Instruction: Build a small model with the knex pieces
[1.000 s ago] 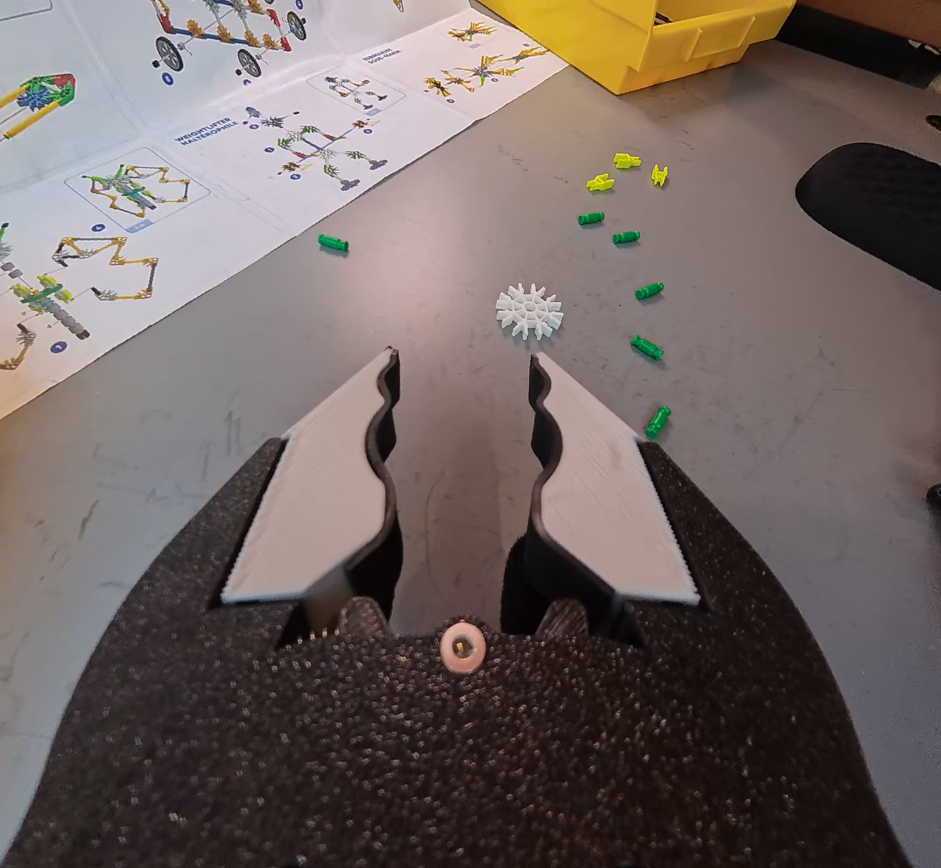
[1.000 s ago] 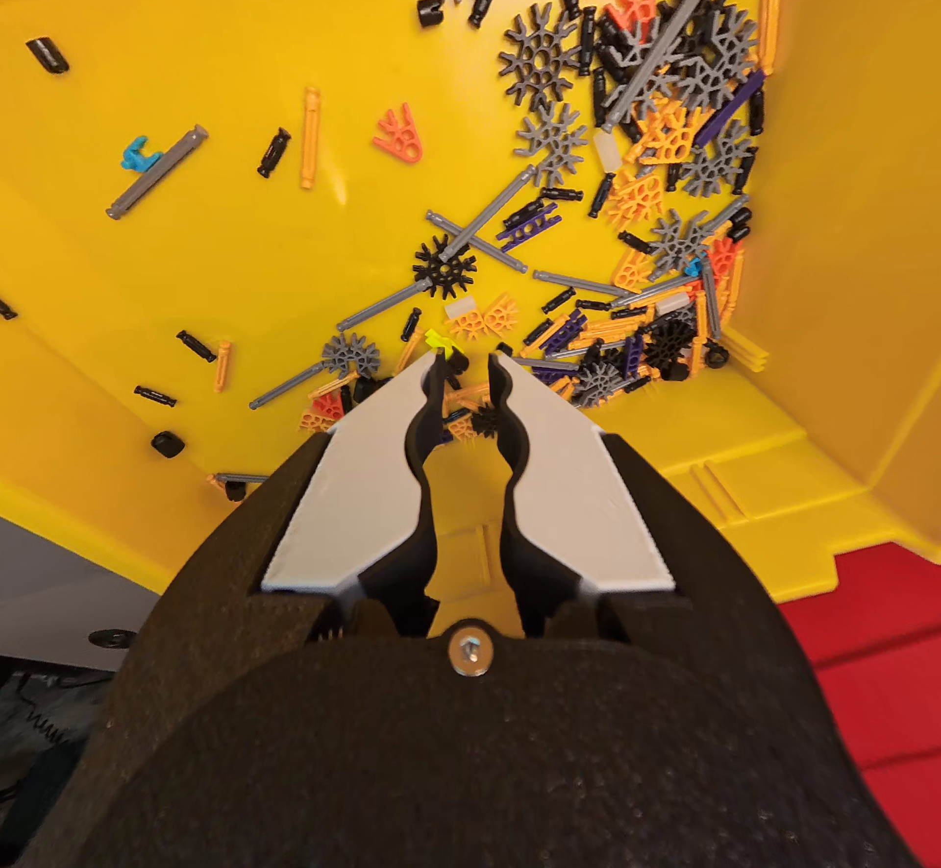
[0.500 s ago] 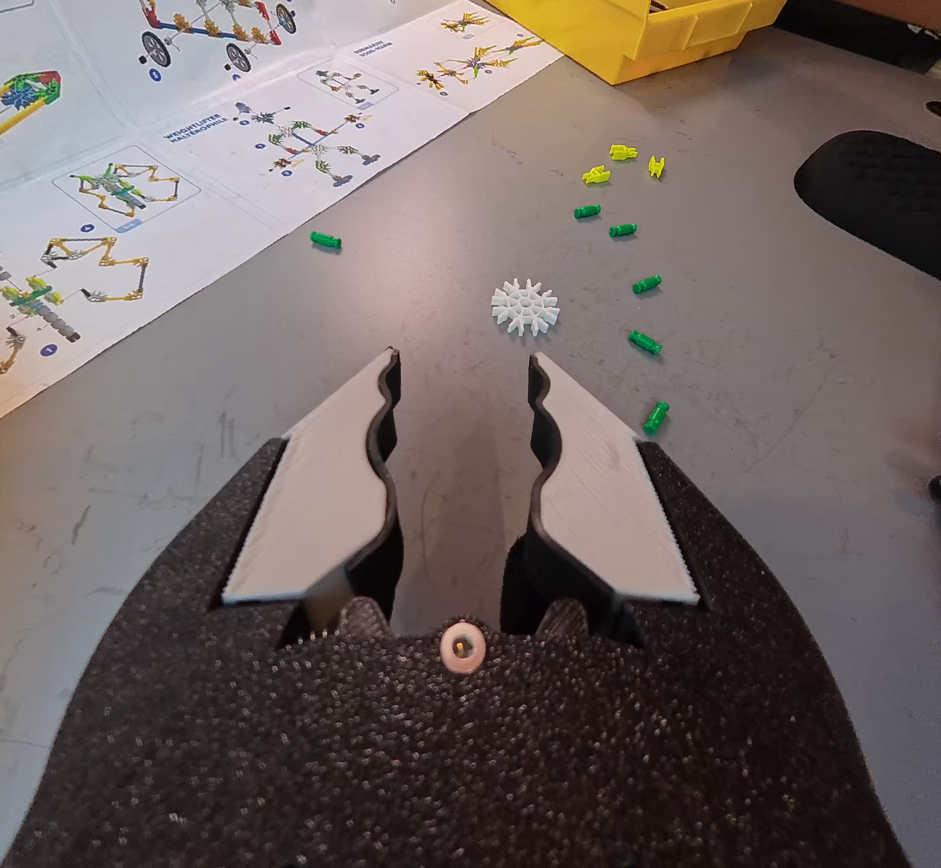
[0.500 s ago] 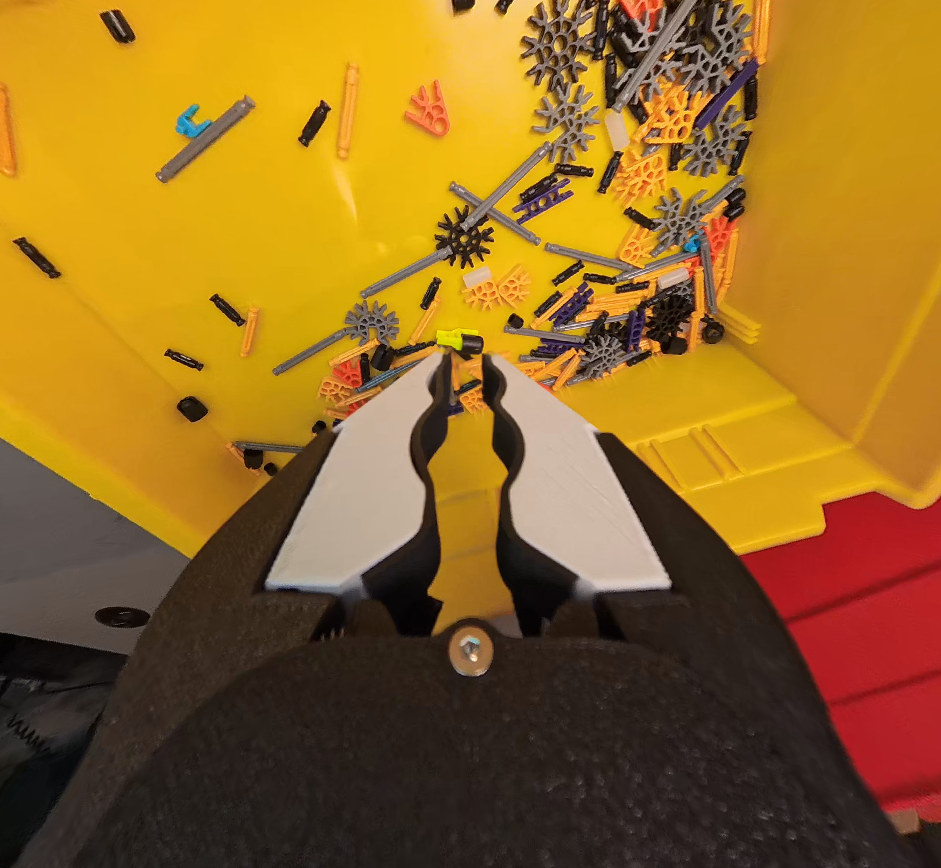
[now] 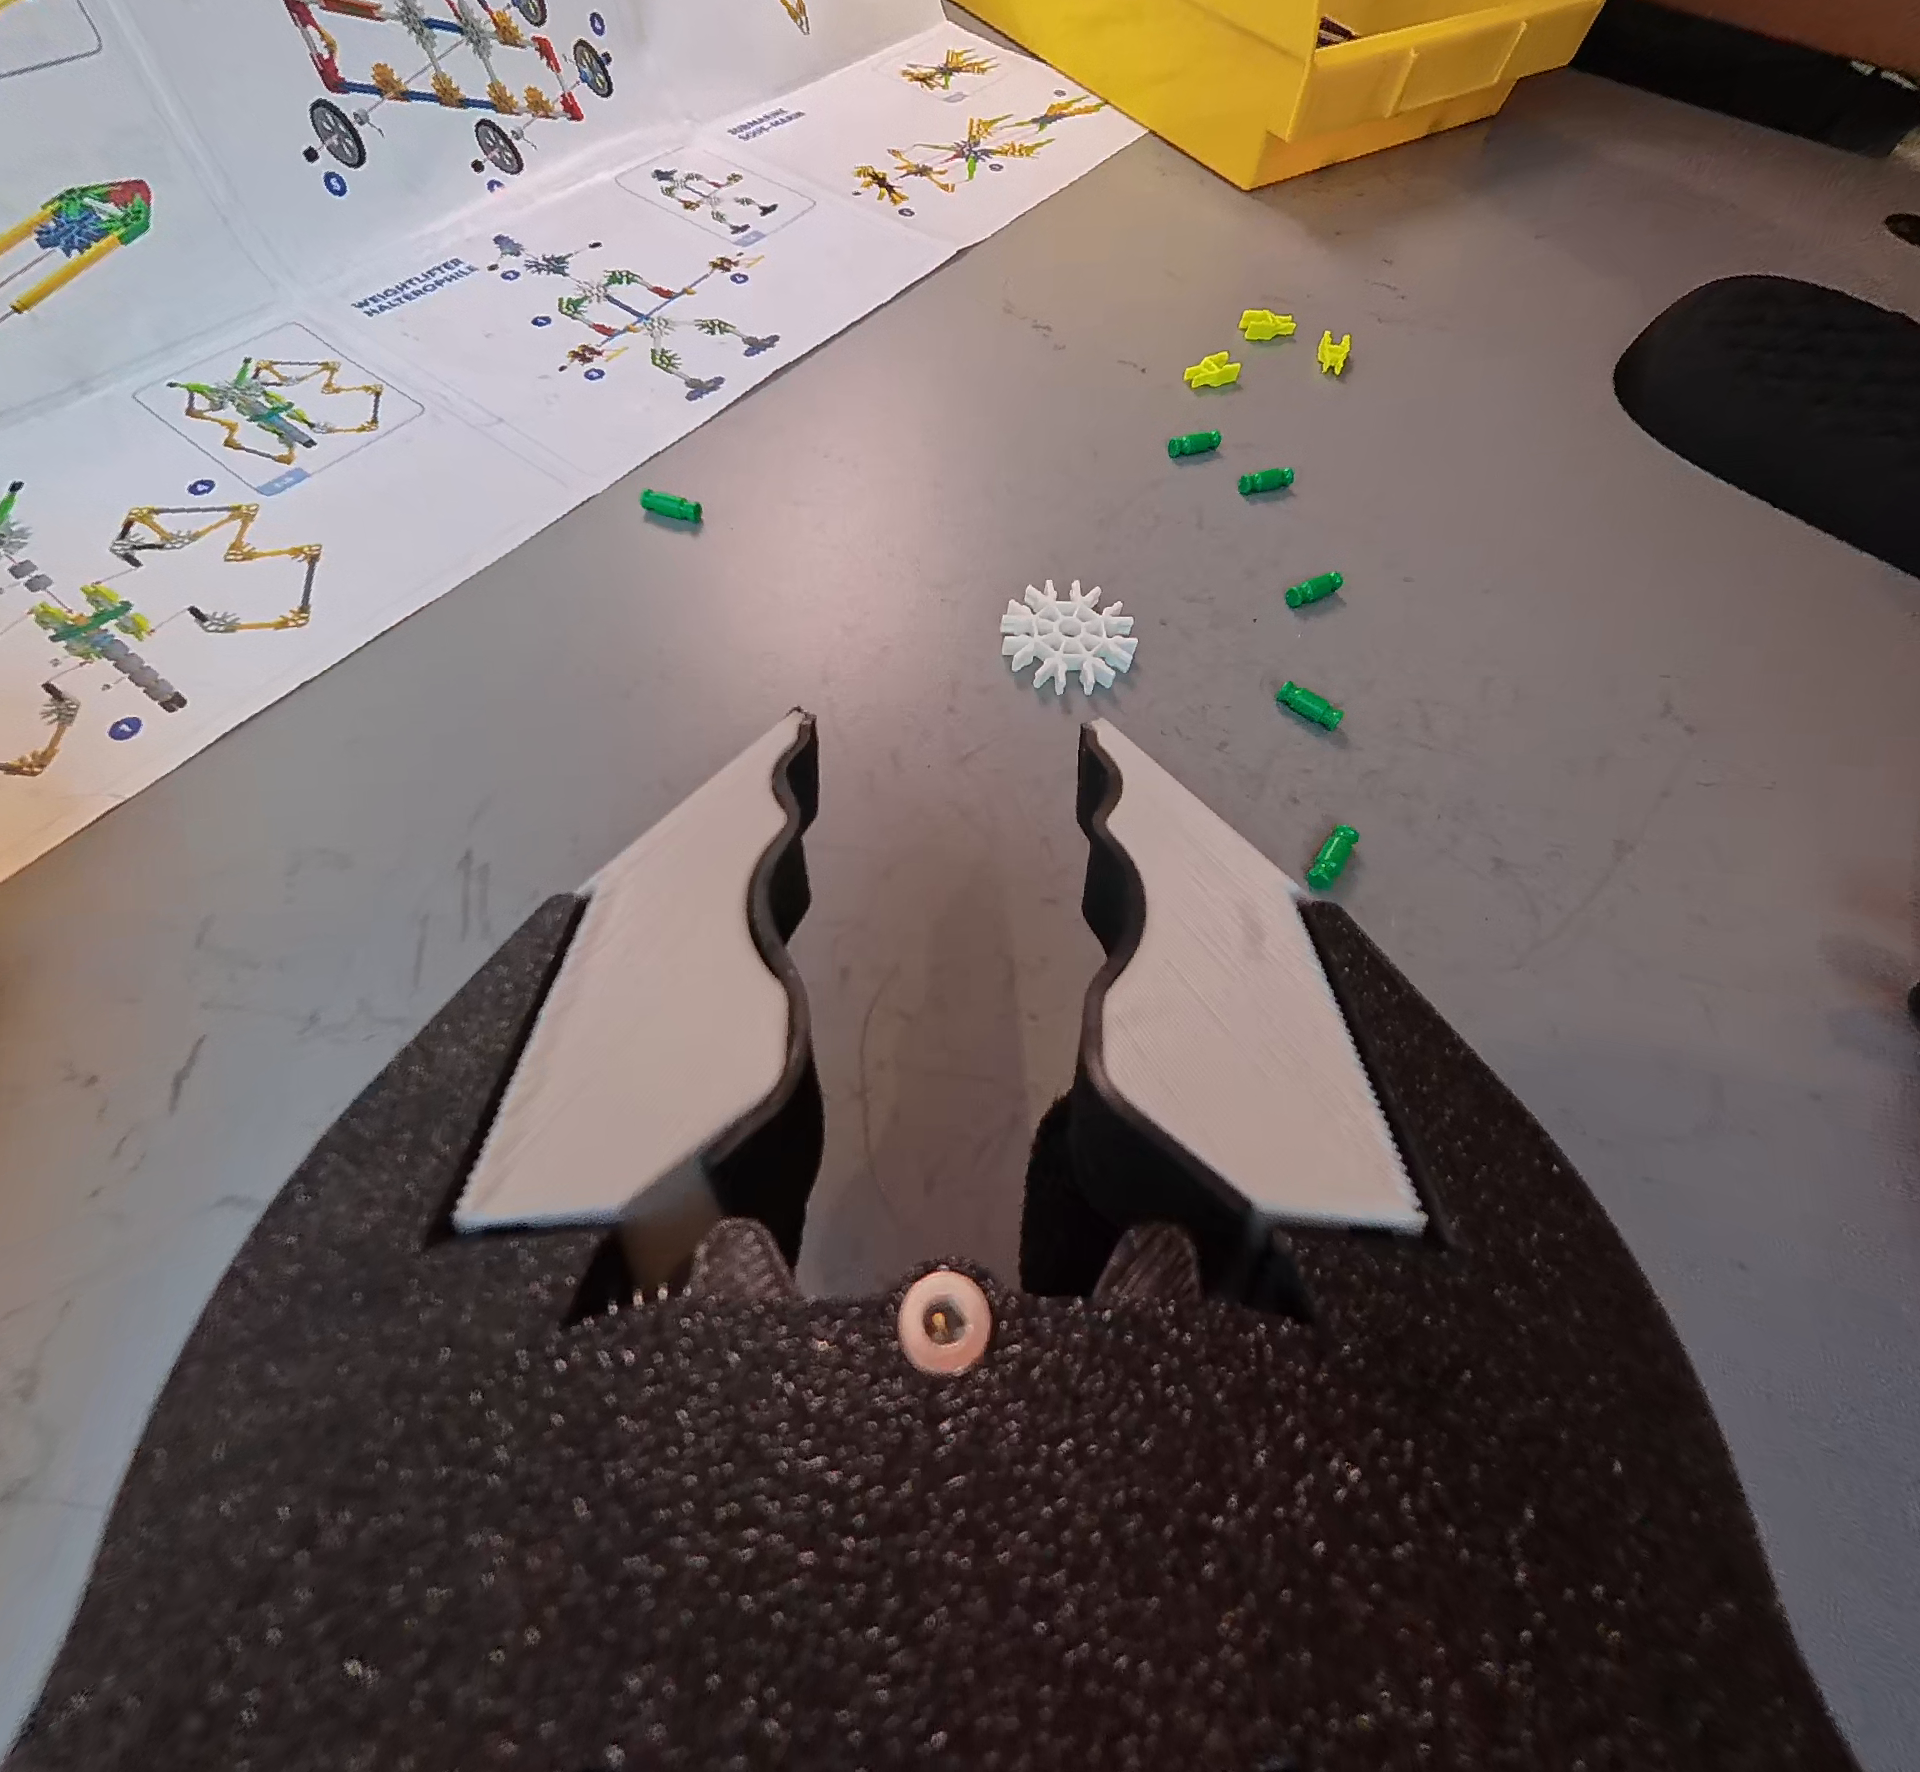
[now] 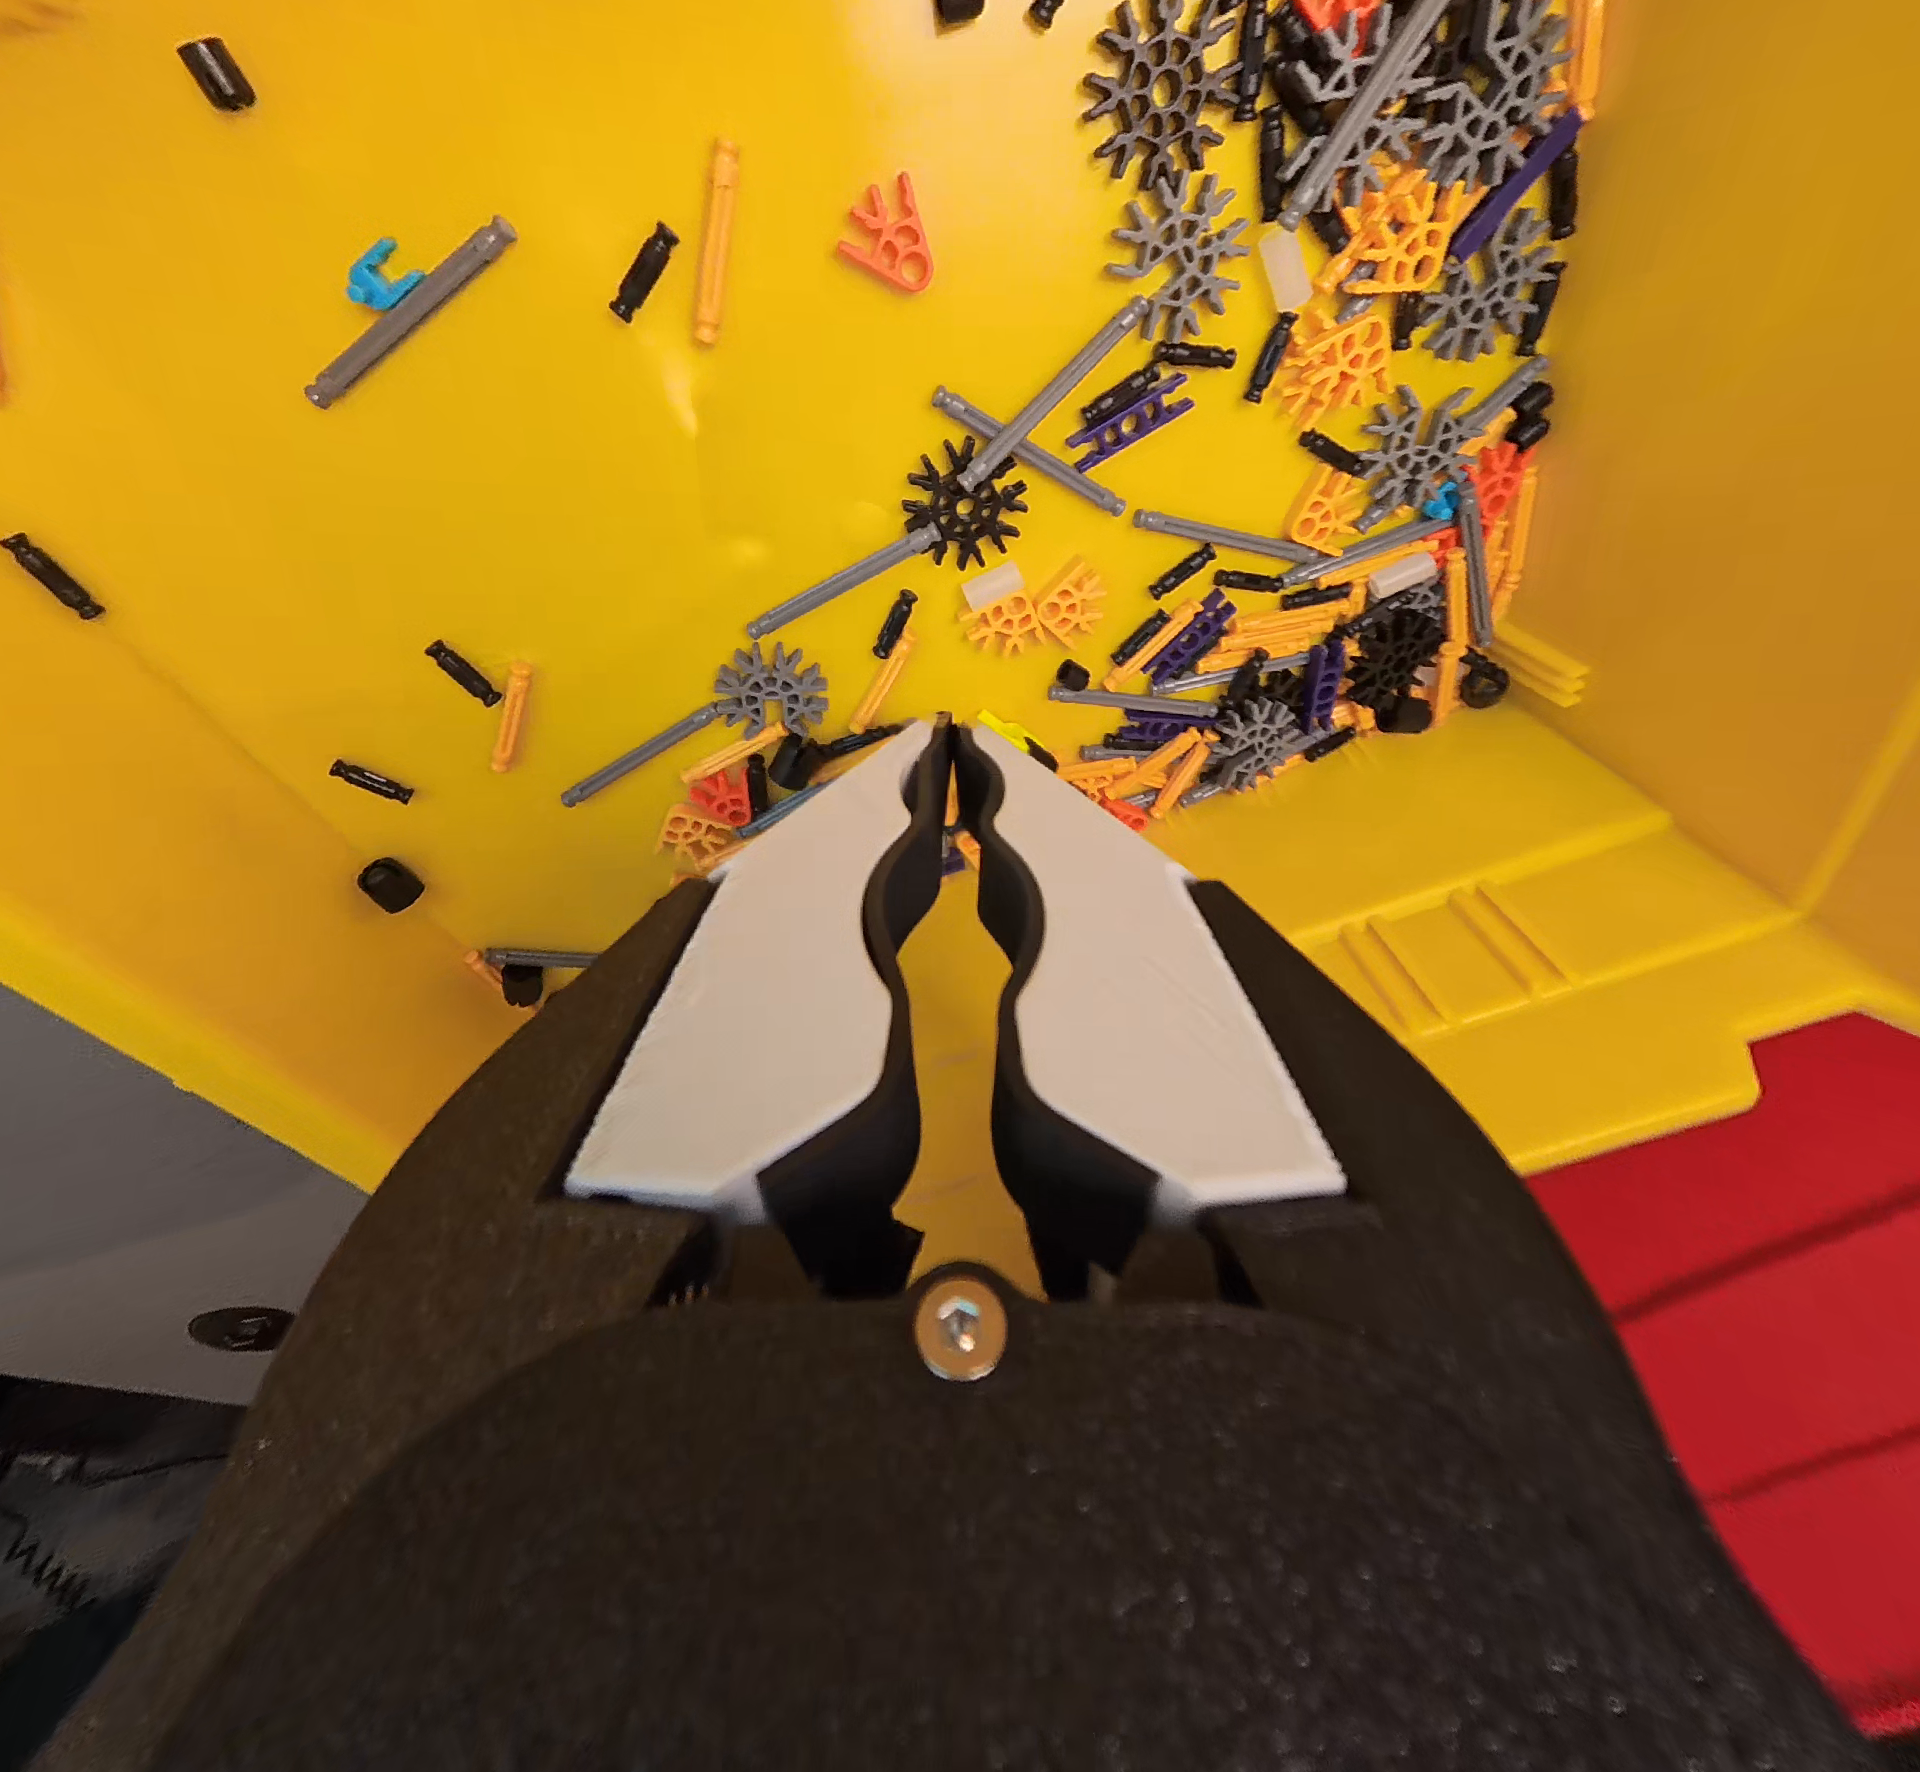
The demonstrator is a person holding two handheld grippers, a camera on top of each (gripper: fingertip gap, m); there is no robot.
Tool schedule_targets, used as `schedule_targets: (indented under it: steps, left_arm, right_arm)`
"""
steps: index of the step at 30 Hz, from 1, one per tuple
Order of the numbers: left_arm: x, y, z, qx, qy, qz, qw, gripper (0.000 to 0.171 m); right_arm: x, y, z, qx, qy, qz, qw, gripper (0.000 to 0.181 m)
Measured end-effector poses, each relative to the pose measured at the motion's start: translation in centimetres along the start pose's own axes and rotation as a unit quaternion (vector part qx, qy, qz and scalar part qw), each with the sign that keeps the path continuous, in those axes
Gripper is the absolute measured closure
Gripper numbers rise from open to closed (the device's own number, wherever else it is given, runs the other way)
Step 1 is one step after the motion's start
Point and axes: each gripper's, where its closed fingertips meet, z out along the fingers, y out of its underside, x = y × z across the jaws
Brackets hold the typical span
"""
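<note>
Lime-green clip (image 6: pixel 1005 723) lay in the yellow bin (image 6: pixel 416 527), at the near edge of a heap of grey, black, orange and purple rods and connectors, just beside the right gripper (image 6: pixel 951 735). That claw was clenched, its tips meeting; whether it pinched the clip could not be told. The left gripper (image 5: pixel 945 735) hung released over the grey table (image 5: pixel 1507 943), nearest a white snowflake connector (image 5: pixel 1068 636) just ahead of its right finger. 6 green rods (image 5: pixel 1308 704) and 3 lime clips (image 5: pixel 1210 369) lay scattered beyond, with an instruction sheet (image 5: pixel 416 268) at left.
</note>
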Motion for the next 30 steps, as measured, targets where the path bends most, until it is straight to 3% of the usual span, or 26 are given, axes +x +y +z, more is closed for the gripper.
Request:
schedule_targets:
  steps: [6, 13, 17, 21, 25, 28, 30]
  left_arm:
    - [0.4, -0.1, 0.0, 0.0, 0.003, 0.009, 1.0, 0.122]
    - [0.3, -0.1, -0.1, 0.0, -0.006, 0.013, 1.0, 0.122]
    - [0.2, -0.1, -0.1, 0.0, -0.006, 0.012, 1.0, 0.122]
    - [0.5, -0.1, 0.0, 0.0, 0.002, 0.011, 1.0, 0.122]
    - [1.4, -0.4, -0.1, 0.004, 0.02, 0.014, 1.0, 0.123]
    - [2.5, -1.0, -0.2, 0.021, 0.039, 0.026, 0.999, 0.123]
    - [3.7, -1.6, -0.3, 0.036, 0.059, 0.033, 0.997, 0.123]
  right_arm:
    - [1.4, 1.3, 0.4, -0.024, 0.055, -0.014, 0.998, 0.166]
    - [1.3, 1.4, 2.1, -0.051, 0.044, -0.018, 0.998, 0.174]
    - [0.9, 0.4, 0.3, 0.003, 0.027, 0.001, 1.0, 0.174]
    - [-0.6, -3.4, -4.8, 0.144, 0.043, 0.006, 0.989, 0.174]
    - [-6.3, -7.7, -12.0, 0.31, 0.077, -0.024, 0.947, 0.174]
    - [-13.7, -10.1, -16.4, 0.406, 0.068, -0.061, 0.909, 0.173]
    - [-19.3, -11.5, -17.5, 0.445, 0.037, -0.087, 0.891, 0.174]
